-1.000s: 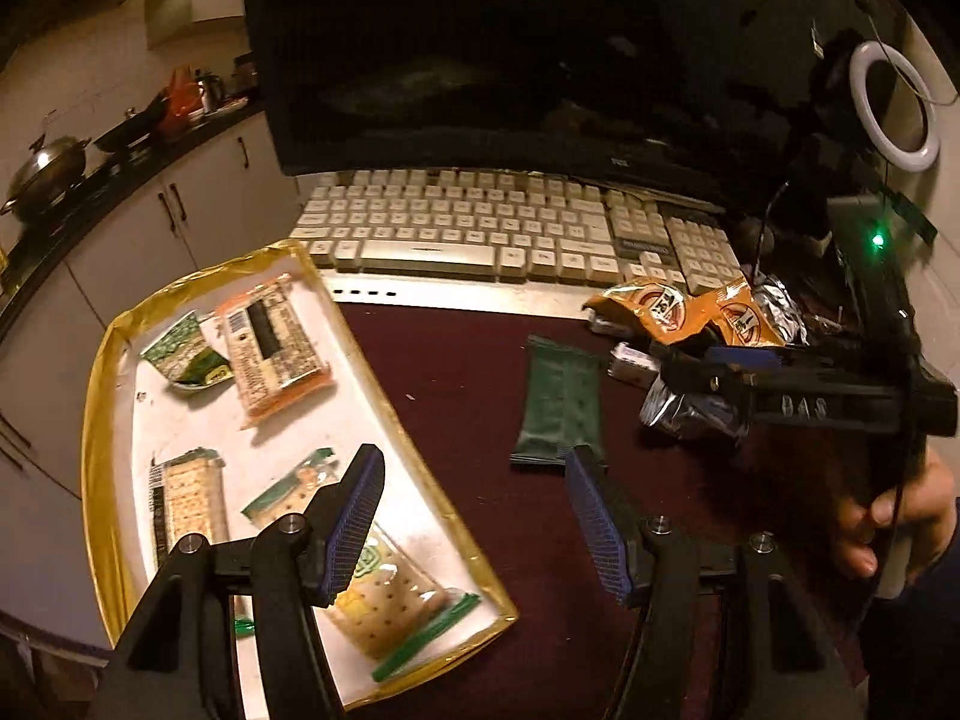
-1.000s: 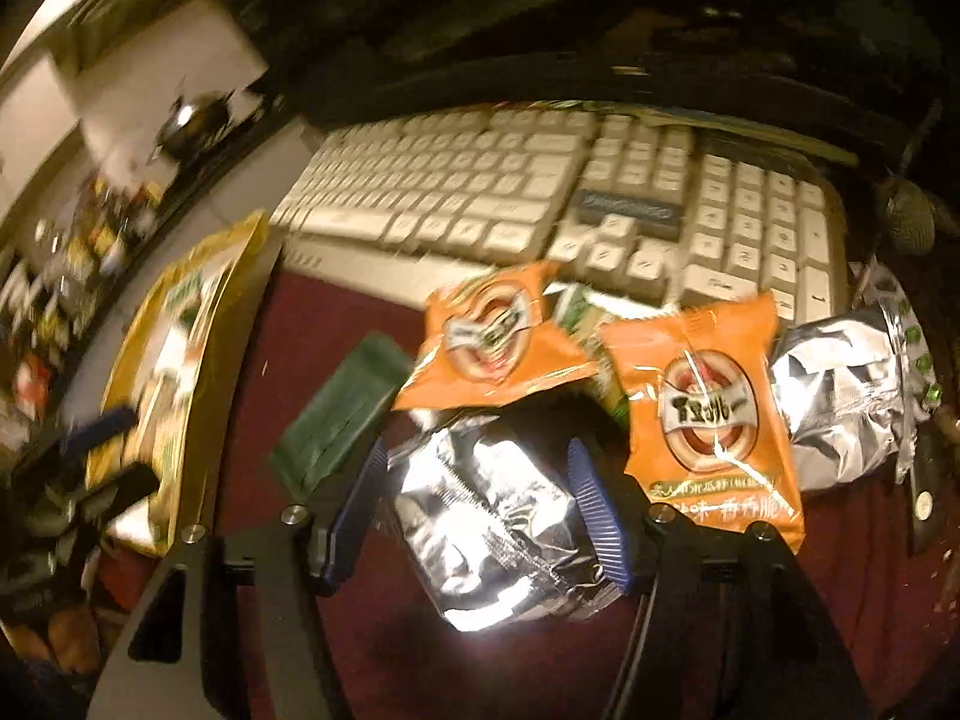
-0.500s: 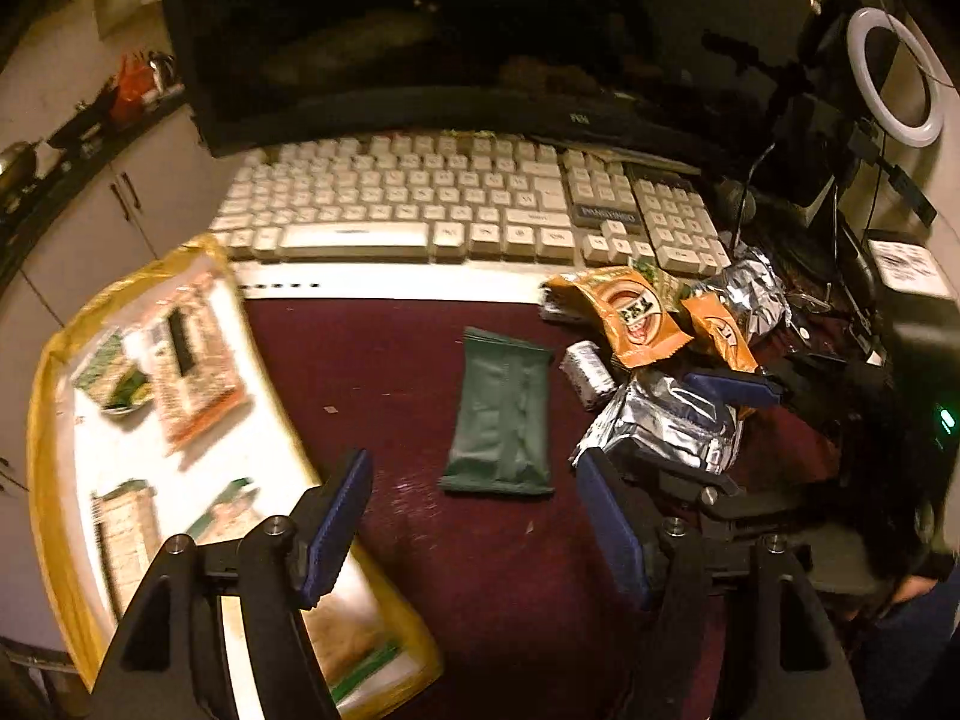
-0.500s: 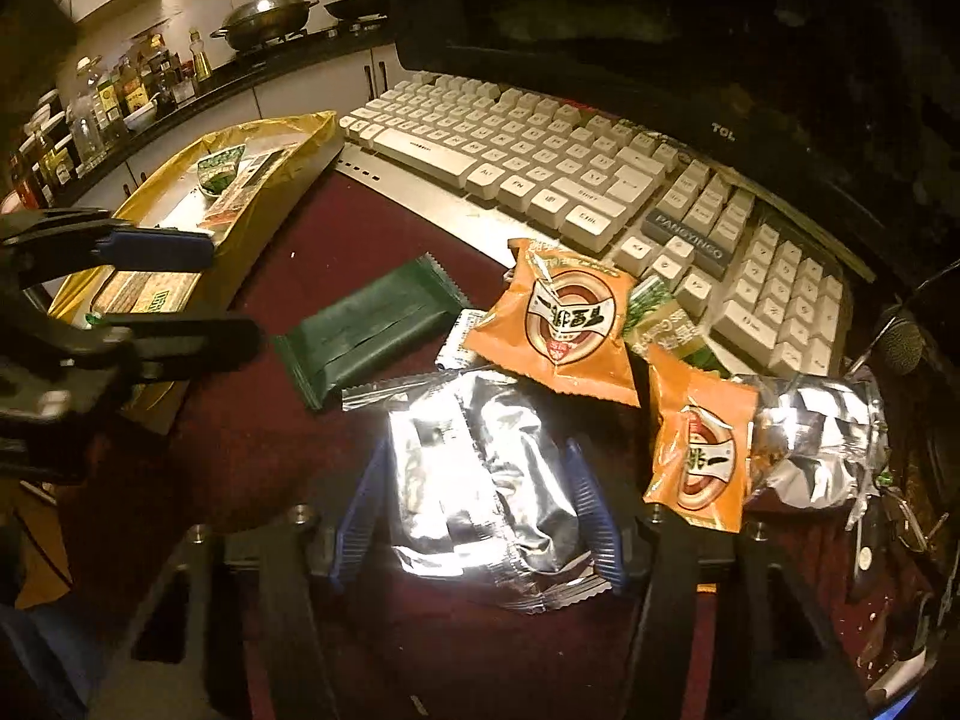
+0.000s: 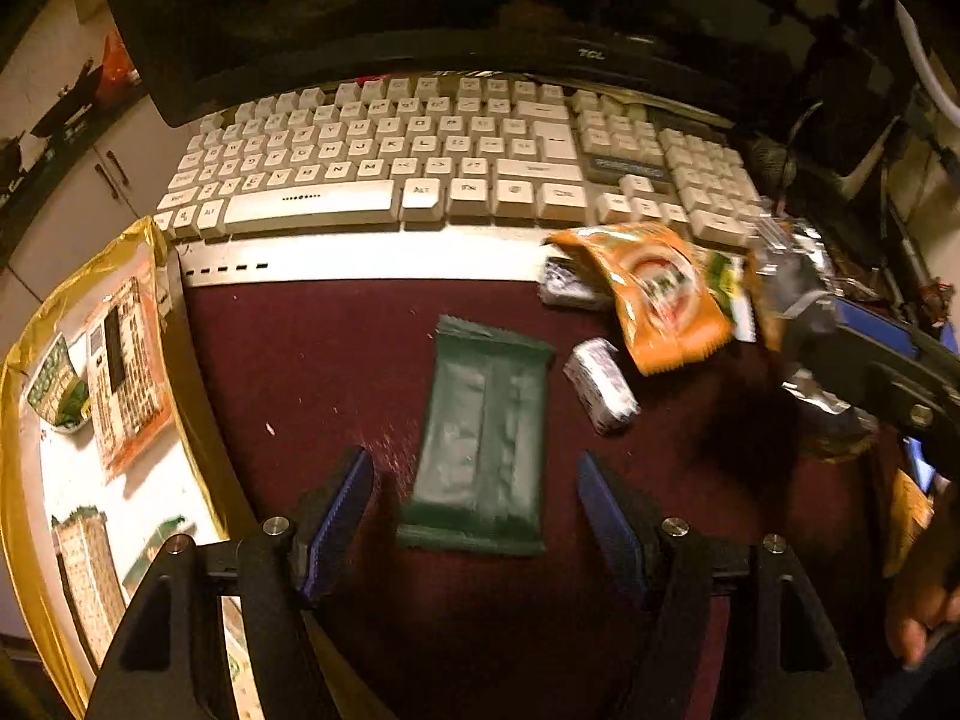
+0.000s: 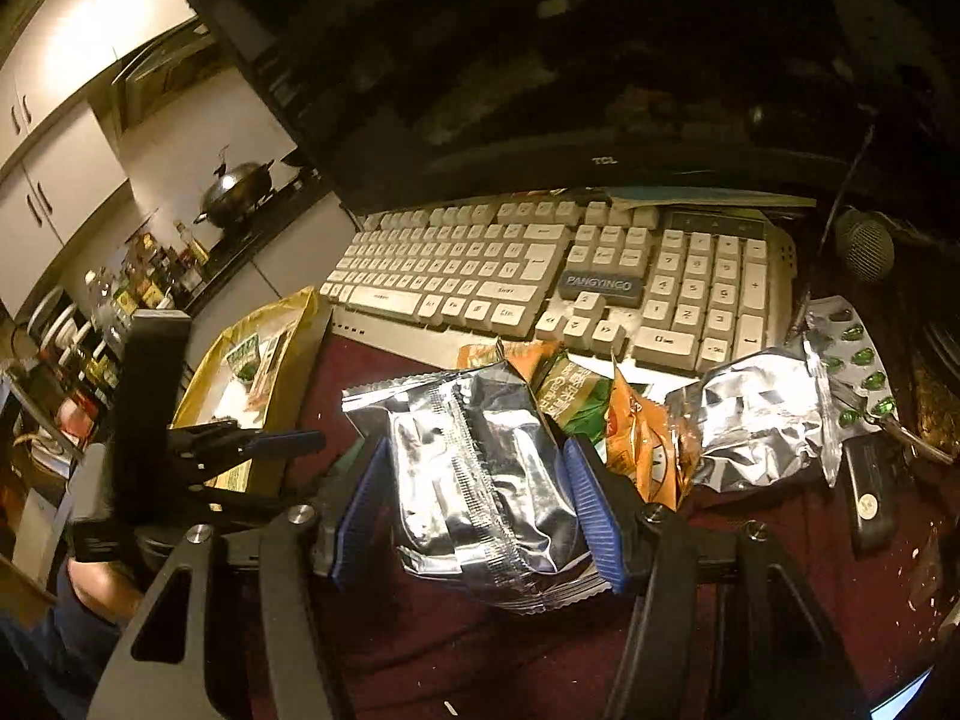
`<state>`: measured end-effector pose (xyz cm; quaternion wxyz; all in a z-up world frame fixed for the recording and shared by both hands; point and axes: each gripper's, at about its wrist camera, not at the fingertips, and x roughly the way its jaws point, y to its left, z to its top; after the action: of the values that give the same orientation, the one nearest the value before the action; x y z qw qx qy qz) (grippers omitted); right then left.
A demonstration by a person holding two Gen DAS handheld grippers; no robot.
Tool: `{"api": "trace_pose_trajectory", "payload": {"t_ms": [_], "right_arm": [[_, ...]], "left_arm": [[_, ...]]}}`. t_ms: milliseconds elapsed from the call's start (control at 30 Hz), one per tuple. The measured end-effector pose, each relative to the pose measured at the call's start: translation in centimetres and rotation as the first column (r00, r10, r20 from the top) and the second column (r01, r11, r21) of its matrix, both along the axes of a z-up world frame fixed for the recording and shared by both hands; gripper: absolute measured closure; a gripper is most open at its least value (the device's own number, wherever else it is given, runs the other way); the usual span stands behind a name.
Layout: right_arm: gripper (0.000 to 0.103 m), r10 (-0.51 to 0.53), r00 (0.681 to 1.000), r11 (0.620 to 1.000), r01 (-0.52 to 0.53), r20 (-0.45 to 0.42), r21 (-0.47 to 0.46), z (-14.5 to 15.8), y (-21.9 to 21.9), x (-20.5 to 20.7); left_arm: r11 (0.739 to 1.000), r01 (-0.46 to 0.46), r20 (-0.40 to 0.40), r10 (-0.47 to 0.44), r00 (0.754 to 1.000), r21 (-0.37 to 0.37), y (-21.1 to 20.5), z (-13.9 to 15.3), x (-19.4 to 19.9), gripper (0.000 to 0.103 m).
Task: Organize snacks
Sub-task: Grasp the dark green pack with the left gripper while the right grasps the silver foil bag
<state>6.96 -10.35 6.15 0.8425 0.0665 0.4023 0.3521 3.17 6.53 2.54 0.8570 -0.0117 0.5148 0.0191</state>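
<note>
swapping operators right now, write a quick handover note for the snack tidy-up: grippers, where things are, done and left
Left hand-held gripper: open, empty, straddling the near end of the dark green snack bar on the maroon desk mat.
Right hand-held gripper: shut on the silver foil pack.
Gold-rimmed tray, by the keyboard's left end: several cracker packs already in it.
Left: green bar, held foil pack, small silver packet, orange packets, green packet, second foil pack.
</note>
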Motion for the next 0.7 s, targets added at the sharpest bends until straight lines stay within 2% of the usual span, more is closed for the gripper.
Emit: {"api": "trace_pose_trajectory", "payload": {"t_ms": [67, 133, 167, 333, 533, 700], "right_arm": [[0.044, -0.005, 1.0, 1.0, 0.005, -0.003, 0.009, 0.1, -0.1, 0.0], [0.044, -0.008, 1.0, 1.0, 0.008, -0.009, 0.018, 0.1, -0.2, 0.1], [0.044, -0.003, 1.0, 1.0, 0.003, -0.011, 0.02, 0.1, -0.1, 0.1], [0.044, -0.002, 1.0, 0.999, 0.002, 0.003, 0.036, 0.2, -0.2, -0.1], [0.044, -0.008, 1.0, 0.999, 0.008, -0.004, 0.034, 0.0, -0.2, 0.0], [0.044, -0.009, 1.0, 1.0, 0.009, 0.003, 0.025, 0.1, 0.2, -0.3]], "left_arm": [[1.0, -0.008, -0.014, 0.008, 1.0, 0.006, 0.2, -0.5, 0.5, 0.042], [1.0, -0.003, -0.027, 0.003, 1.0, -0.004, 0.1, -1.0, 0.8, 0.049], [1.0, 0.003, -0.017, -0.003, 1.0, 0.016, -0.1, -1.0, 0.8, 0.053], [1.0, 0.009, 0.011, -0.009, 1.0, 0.03, -0.9, -1.1, 0.4, 0.056], [1.0, 0.019, 0.039, -0.018, 0.999, -0.016, -1.7, -1.0, -1.5, 0.056], [0.998, 0.035, 0.091, -0.03, 0.995, -0.05, -2.2, 0.0, -4.0, 0.056]]}}
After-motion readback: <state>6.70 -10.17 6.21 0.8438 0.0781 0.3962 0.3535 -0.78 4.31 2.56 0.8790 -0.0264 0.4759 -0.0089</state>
